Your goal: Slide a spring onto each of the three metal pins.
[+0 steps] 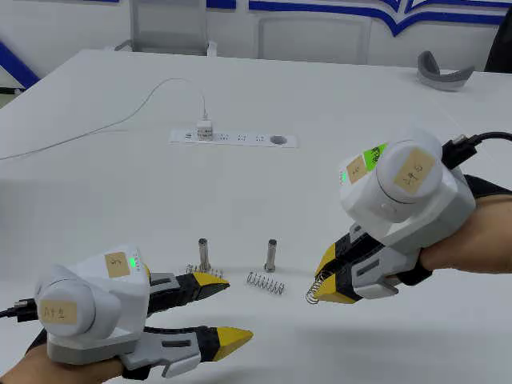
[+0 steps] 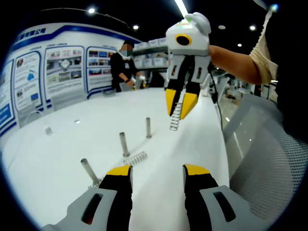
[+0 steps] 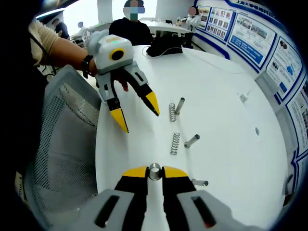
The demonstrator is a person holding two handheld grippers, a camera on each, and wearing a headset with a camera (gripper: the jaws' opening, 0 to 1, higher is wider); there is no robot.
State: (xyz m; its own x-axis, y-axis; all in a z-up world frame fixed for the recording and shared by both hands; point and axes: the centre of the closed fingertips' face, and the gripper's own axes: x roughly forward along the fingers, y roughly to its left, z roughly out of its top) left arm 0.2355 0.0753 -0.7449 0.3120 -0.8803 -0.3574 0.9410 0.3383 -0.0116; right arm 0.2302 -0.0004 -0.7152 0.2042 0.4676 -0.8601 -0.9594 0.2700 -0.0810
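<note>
Two short metal pins (image 1: pixel 204 254) (image 1: pixel 271 254) stand upright on the white table. One spring (image 1: pixel 265 282) lies loose in front of them, another spring (image 1: pixel 205 271) lies at the base of the left pin. My right gripper (image 1: pixel 318 290) is shut on a third spring (image 1: pixel 314 286), held just above the table right of the pins. In the right gripper view that spring (image 3: pixel 154 172) sits end-on between the jaws. My left gripper (image 1: pixel 228 309) is open and holds nothing, low at the front left. The left gripper view has all three pins (image 2: pixel 124 143) in a row.
A white power strip (image 1: pixel 232 138) with a charger and cable lies mid-table. A grey curved object (image 1: pixel 444 74) rests at the far right. A mesh chair (image 3: pixel 67 144) stands by the table edge. People stand in the background (image 2: pixel 122 67).
</note>
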